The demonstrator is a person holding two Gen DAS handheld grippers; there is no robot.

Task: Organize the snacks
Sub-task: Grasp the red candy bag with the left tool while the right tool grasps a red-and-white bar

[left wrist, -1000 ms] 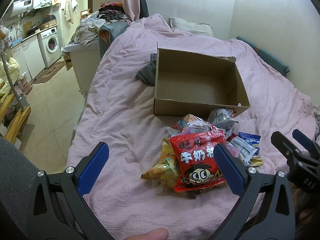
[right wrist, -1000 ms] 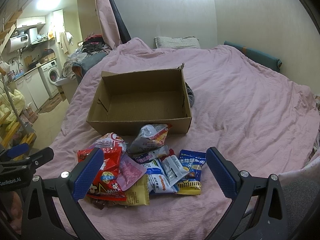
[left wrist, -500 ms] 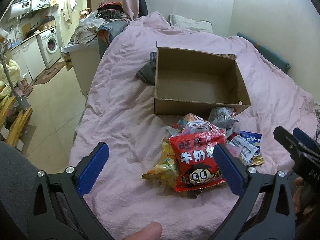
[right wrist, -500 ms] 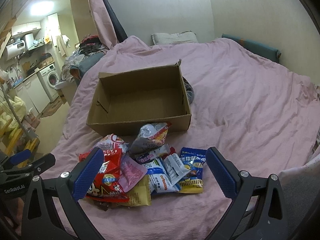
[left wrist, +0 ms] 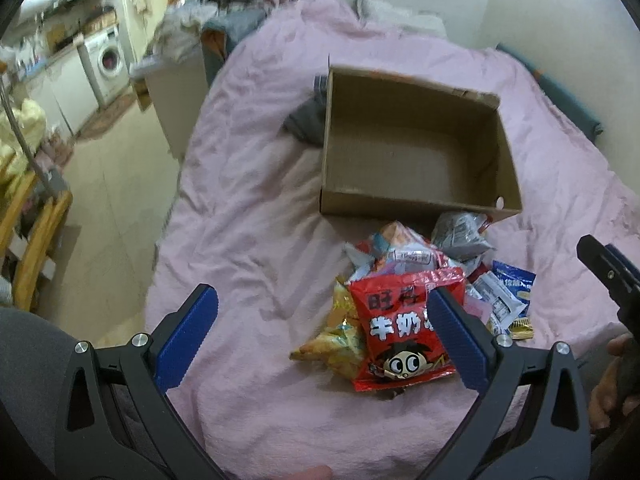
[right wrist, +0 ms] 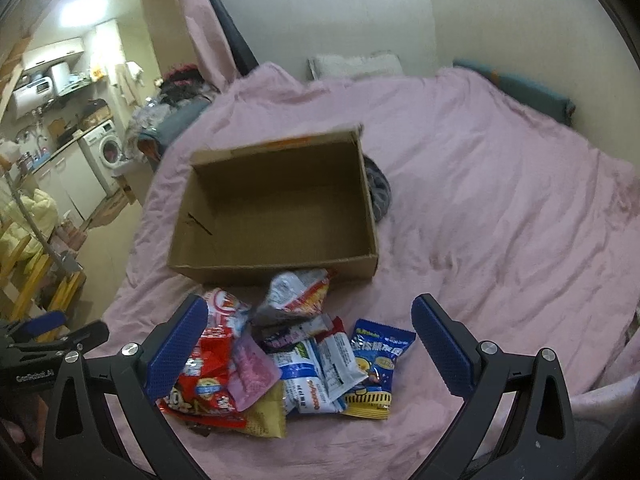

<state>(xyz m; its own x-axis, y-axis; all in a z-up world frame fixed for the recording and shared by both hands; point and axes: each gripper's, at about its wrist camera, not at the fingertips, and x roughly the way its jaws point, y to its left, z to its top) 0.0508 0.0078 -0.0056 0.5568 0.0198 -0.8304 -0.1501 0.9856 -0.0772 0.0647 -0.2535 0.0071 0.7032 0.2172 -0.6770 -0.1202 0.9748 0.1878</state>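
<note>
An open cardboard box [left wrist: 404,204] [right wrist: 272,268] rests on the pink bed cover with nothing inside it. In front of it lies a heap of snack packets: a big red bag [left wrist: 404,332] [right wrist: 200,388], a yellow bag [left wrist: 340,340], a silver bag [right wrist: 294,296] and a blue packet [right wrist: 376,364]. My left gripper [left wrist: 320,336] is open, hovering above the left side of the heap. Over the middle of the heap my right gripper [right wrist: 310,350] hangs open too. Neither holds anything.
A dark grey cloth [right wrist: 378,192] lies against the box's far side. The bed's left edge [left wrist: 168,216] drops to a tiled floor, with a washing machine [left wrist: 106,62] and a wooden rack [left wrist: 28,240] beyond. Walls bound the bed behind and on the right.
Both grippers have risen and moved forward toward the box, tilting down, so the box and the snack heap look nearer. Both stay open; no snack has shifted.
</note>
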